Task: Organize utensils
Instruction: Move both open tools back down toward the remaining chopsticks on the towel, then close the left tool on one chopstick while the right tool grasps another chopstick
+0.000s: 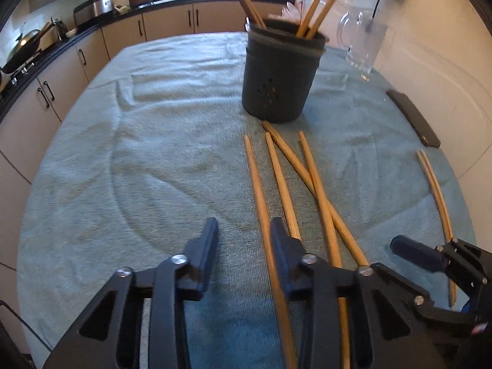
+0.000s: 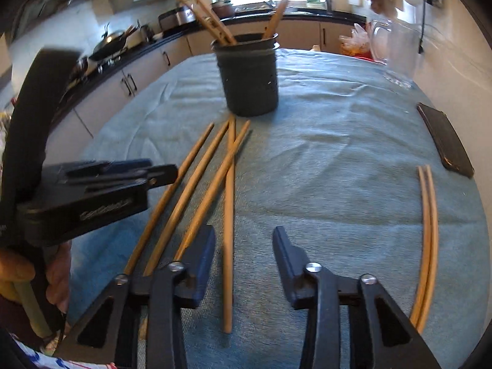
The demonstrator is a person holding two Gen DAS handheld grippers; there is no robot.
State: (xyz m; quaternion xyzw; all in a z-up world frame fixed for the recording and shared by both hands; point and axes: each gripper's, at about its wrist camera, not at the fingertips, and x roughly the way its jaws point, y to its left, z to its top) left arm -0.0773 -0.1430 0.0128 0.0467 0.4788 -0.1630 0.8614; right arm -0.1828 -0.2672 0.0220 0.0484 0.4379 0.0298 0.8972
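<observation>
Several wooden chopsticks [image 1: 278,169] [image 2: 196,184] lie loose on the teal towel in front of a dark grey perforated holder [image 1: 278,73] [image 2: 249,77], which has a few chopsticks standing in it. My left gripper [image 1: 244,230] hangs low over the towel with its jaws apart. The leftmost chopstick [image 1: 261,203] runs between them, close to the right finger and not pinched. My right gripper [image 2: 244,236] is also open, with one chopstick [image 2: 228,215] lying between its jaws next to the left finger. A separate pair of chopsticks [image 1: 436,190] [image 2: 429,230] lies to the right.
A black phone [image 1: 412,117] [image 2: 446,138] lies near the towel's right edge, and a glass pitcher [image 1: 363,43] [image 2: 396,52] stands at the back right. The towel [image 1: 153,153] [image 2: 323,153] covers the table. Kitchen counters run behind and to the left. A hand [image 2: 55,276] holds the left gripper.
</observation>
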